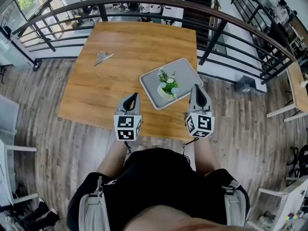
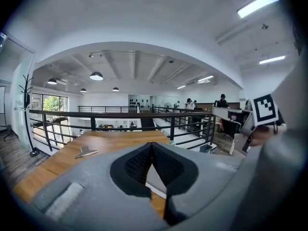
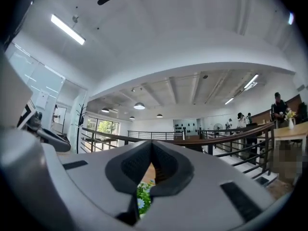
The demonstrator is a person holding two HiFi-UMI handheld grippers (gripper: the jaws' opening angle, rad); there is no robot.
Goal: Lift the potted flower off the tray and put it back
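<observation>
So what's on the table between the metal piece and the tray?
Nothing. In the head view, only bare wooden table lies between the metal piece and the tray.

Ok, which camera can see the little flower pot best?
The head view. It shows the whole potted flower, white pot included, standing on the grey tray. The right gripper view catches only a leafy scrap of it at the bottom of the picture. The left gripper view shows no clear sign of it.
</observation>
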